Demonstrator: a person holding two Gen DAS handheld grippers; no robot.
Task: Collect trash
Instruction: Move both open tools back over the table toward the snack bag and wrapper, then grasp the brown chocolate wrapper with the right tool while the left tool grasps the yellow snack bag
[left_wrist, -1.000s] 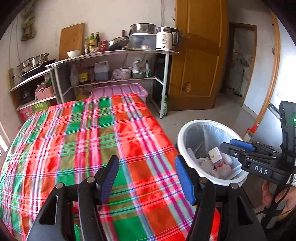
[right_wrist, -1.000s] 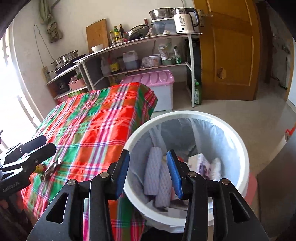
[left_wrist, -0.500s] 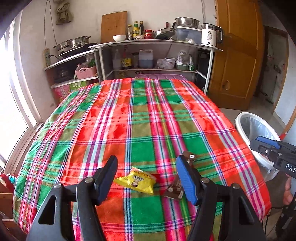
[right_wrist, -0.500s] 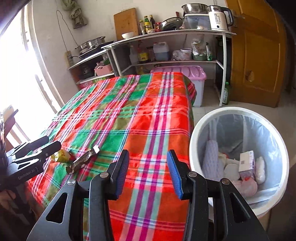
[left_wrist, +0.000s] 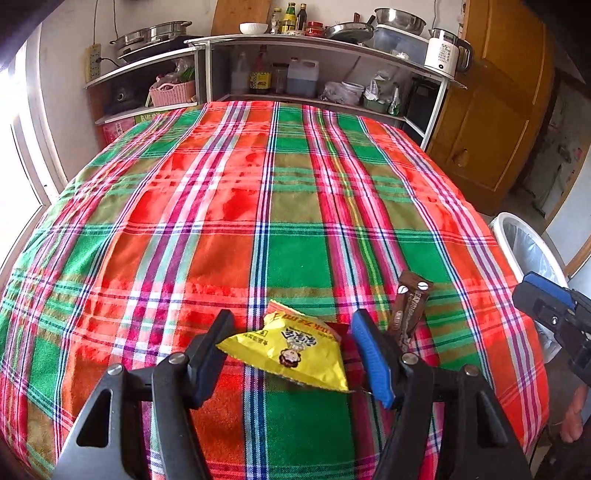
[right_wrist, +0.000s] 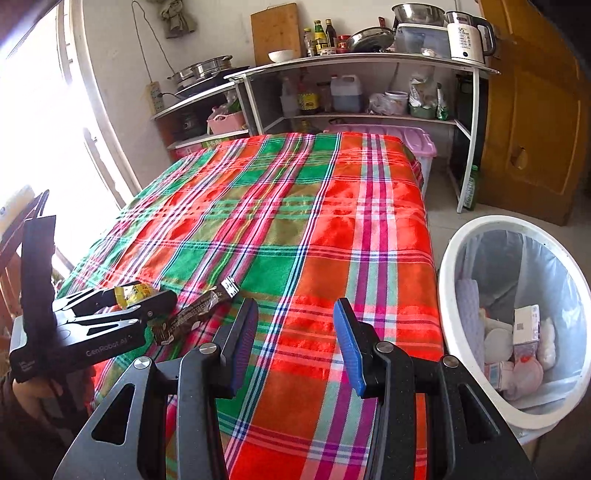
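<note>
The yellow snack packet (left_wrist: 291, 350) lies at the lower centre of the left wrist view, on the near edge of the plaid tablecloth (left_wrist: 280, 192); your left gripper (left_wrist: 291, 347) now straddles it, jaws apart on either side, and I cannot see either pad pressing it, so you are not yet holding it; the brown wrapper (left_wrist: 408, 312) lies just right of the blue pad, partly hidden behind it; a red scrap peeks from under the packet.

A second ago this view faced the bin with no litter between the jaws; half a second ago the packet sat further ahead of the tips; now it fills the gap, so in my judgement you are set to close on it; the spread looks almost the same as before.

In the right wrist view the brown wrapper (right_wrist: 192, 314) sits at lower left beside your left gripper (right_wrist: 122, 304); your right gripper (right_wrist: 295, 332) stands open over bare cloth, holding nothing; the white bin (right_wrist: 458, 258), lined and already holding rubbish, has slid from under those jaws to the right edge of the frame; both tools have left the bin for the table, and two pieces remain to collect.
</note>
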